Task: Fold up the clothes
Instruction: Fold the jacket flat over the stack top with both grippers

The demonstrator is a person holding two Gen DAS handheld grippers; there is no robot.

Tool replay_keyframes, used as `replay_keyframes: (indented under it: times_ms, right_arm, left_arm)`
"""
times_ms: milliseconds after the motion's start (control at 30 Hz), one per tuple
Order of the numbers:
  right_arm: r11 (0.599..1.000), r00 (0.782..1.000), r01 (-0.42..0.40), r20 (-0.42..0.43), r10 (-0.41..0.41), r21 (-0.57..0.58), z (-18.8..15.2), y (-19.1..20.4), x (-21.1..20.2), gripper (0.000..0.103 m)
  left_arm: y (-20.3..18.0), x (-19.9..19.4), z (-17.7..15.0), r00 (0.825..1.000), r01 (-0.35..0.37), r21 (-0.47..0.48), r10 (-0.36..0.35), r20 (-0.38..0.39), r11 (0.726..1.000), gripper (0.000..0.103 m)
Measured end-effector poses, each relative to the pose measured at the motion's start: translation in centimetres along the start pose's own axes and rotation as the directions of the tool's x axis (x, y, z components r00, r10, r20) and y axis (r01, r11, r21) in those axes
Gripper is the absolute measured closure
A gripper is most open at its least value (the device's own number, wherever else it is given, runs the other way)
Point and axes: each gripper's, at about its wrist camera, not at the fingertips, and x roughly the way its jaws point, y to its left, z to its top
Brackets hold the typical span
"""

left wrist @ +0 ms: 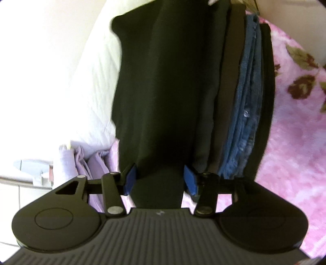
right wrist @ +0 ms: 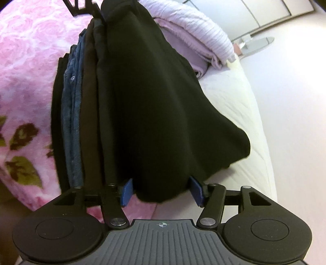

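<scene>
A thick folded black garment stretches away from me and fills the gap between the blue pads of my left gripper, which is shut on its near end. The same black garment bulges between the pads of my right gripper, touching both, so that gripper is shut on its other end. The garment lies along a stack of folded clothes of dark, brown and blue denim layers. A piece of black gripper frame shows at the garment's far end in the right wrist view.
The stack rests on a pink floral blanket. A white quilted mattress lies on the garment's other side. Folded lilac bedding sits beside it, with pale floor and cupboard doors beyond.
</scene>
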Motion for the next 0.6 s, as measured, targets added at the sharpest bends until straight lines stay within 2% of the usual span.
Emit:
replay_keyframes:
  times_ms: [67, 133, 167, 267, 333, 400, 433, 467, 533, 600]
  right_arm:
    - [0.999, 1.0, -0.006, -0.02, 0.006, 0.04, 0.3, -0.1, -0.6, 0.045]
    - [0.992, 0.999, -0.025, -0.026, 0.028, 0.125, 0.5, -1.3, -2.2, 0.045]
    - [0.983, 0.999, -0.039, -0.023, 0.043, 0.18, 0.5, -2.0, -3.2, 0.045]
    - [0.935, 0.996, -0.084, 0.023, 0.081, 0.343, 1.5, -4.3, -5.0, 0.045]
    - [0.888, 0.993, -0.121, 0.067, 0.101, 0.444, 3.3, -5.8, -5.1, 0.045]
    - [0.849, 0.99, -0.141, 0.081, 0.116, 0.51, 5.2, -6.5, -4.1, 0.045]
    - [0.83, 0.989, -0.149, 0.084, 0.124, 0.538, 6.0, -6.8, -3.5, 0.045]
    - [0.805, 0.987, -0.157, 0.078, 0.137, 0.572, 6.6, -7.0, -2.6, 0.045]
    - [0.747, 0.98, -0.179, 0.045, 0.196, 0.64, 6.8, -7.2, -0.2, 0.045]
    - [0.669, 0.957, -0.22, 0.026, 0.287, 0.71, 5.8, -7.2, 1.7, 0.045]
  left_arm:
    - [1.3, -2.2, -2.2, 0.999, 0.031, -0.111, -0.029, 0.02, 0.993, 0.056]
    - [2.7, -4.1, -4.2, 0.997, 0.065, -0.243, -0.052, 0.059, 0.968, 0.057]
    - [3.3, -5.1, -5.4, 0.995, 0.074, -0.31, -0.05, 0.085, 0.948, 0.057]
    - [6.2, -6.2, -7.5, 0.986, 0.11, -0.5, -0.032, 0.162, 0.859, 0.058]
    - [8.8, -3.9, -7.5, 0.983, 0.131, -0.557, -0.033, 0.182, 0.82, 0.058]
    - [10.0, -0.3, -5.5, 0.981, 0.172, -0.584, -0.087, 0.171, 0.794, 0.063]
    - [10.4, 2.1, -2.3, 0.978, 0.204, -0.604, -0.138, 0.155, 0.77, 0.065]
    - [10.1, 4.1, -1.6, 0.973, 0.231, -0.629, -0.179, 0.145, 0.742, 0.065]
    - [9.4, 4.5, -2.8, 0.954, 0.288, -0.681, -0.263, 0.144, 0.673, 0.065]
    - [10.4, 4.8, -3.7, 0.937, 0.333, -0.713, -0.302, 0.175, 0.617, 0.063]
